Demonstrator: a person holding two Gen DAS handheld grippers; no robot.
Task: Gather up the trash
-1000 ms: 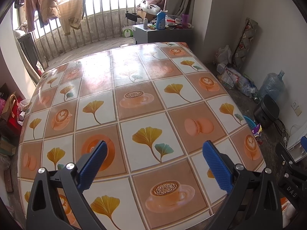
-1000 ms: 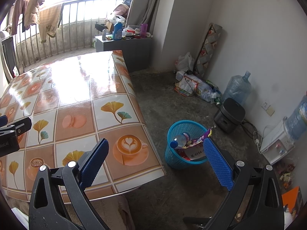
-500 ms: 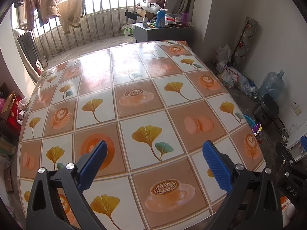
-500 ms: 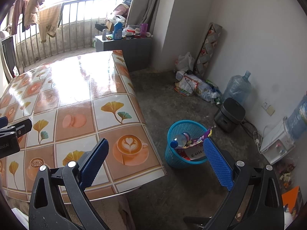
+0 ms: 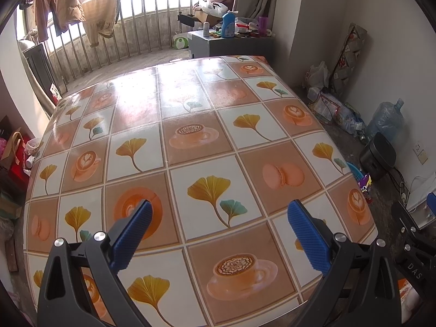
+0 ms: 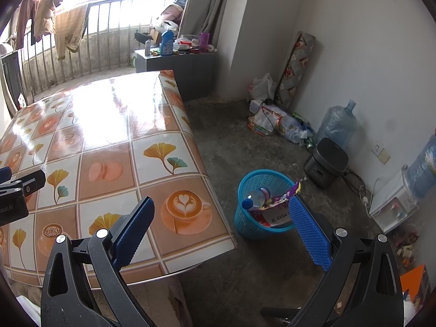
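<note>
The trash sits in the blue basket (image 6: 263,204) on the floor beside the counter (image 6: 114,147): a plastic bottle (image 6: 254,197), a purple wrapper (image 6: 283,194) and a printed paper, below and ahead of my right gripper (image 6: 222,227), which hangs wide open and empty. My left gripper (image 5: 219,231), equally wide and empty, hovers over the counter. I judge the collecting nearly done; best now to scan slowly for leftovers before reaching.

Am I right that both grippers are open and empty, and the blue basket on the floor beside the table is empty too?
Not quite. Both the left gripper and right gripper are open and empty, but the blue basket beside the table holds a plastic bottle and wrappers, as the right wrist view shows.
</note>
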